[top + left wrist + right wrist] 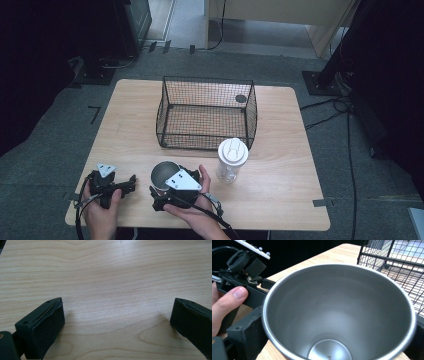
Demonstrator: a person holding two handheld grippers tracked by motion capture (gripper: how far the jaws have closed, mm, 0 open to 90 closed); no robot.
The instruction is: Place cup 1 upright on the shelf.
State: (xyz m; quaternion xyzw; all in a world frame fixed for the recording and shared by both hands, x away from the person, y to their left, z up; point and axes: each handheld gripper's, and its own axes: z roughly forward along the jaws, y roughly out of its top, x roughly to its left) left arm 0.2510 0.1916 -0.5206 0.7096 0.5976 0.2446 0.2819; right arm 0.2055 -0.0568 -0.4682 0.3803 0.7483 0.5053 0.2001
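Observation:
A steel cup [163, 172] stands upright near the table's front edge, its mouth open and nothing inside [337, 305]. My right gripper [161, 184] has a jaw pressed on each side of the cup [332, 327], shut on it. My left gripper [131, 183] rests on the wood at the front left, a little left of the cup. Its jaws stand wide apart over bare wood [117, 312], holding nothing. In the right gripper view the left gripper [244, 270] and a thumb [229, 297] show just beyond the cup's rim.
A black wire basket [205, 112] stands at the middle back of the wooden table [280, 200], close behind the cup [397, 262]. A clear bottle with a white lid [232, 159] stands upright to the right of the cup, in front of the basket's right corner.

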